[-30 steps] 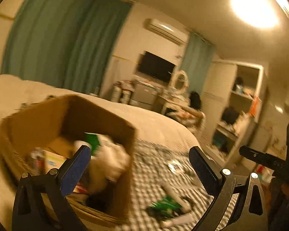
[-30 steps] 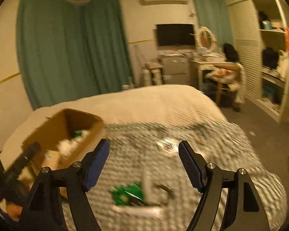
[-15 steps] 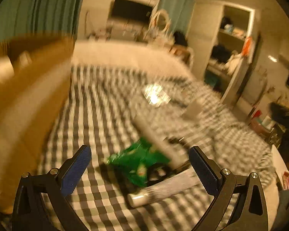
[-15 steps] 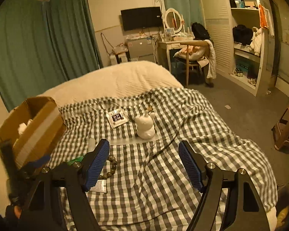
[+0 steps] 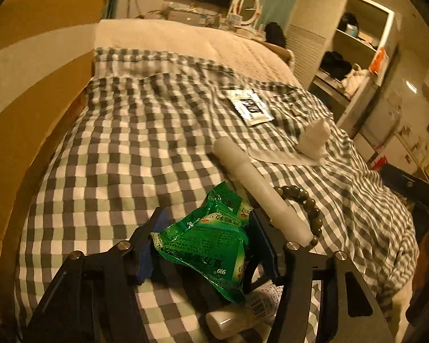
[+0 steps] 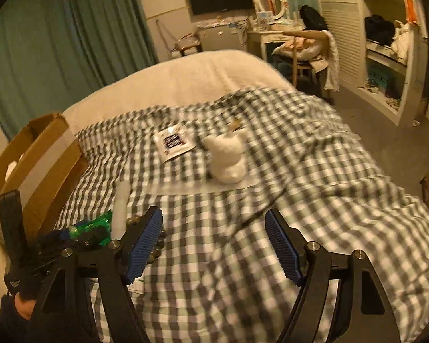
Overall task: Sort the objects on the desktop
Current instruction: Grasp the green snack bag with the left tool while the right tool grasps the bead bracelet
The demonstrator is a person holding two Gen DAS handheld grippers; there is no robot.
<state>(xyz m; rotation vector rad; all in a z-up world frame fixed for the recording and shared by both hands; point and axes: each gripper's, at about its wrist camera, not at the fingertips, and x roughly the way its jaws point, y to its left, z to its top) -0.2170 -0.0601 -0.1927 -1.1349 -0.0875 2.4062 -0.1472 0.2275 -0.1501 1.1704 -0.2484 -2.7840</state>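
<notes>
left tool: swung from box to bed, lowered, jaws narrowed onto green packet, now between its pads | right tool: dipped toward checked sheet, jaws wide as before | white figurine: now at 12 o'clock

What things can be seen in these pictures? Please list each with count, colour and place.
green packet: 1, green, between the left fingers
tube: 1, white, beside the packet
bead bracelet: 1, olive, around the tube
bottle: 1, white, under the packet
sachet: 1, white and dark, mid cloth
plush toy: 1, white, on a white sheet
cardboard box: 1, brown, left
checked cloth: 1, grey-white, on the bed
left gripper: closing around the packet
right gripper: open, empty
</notes>
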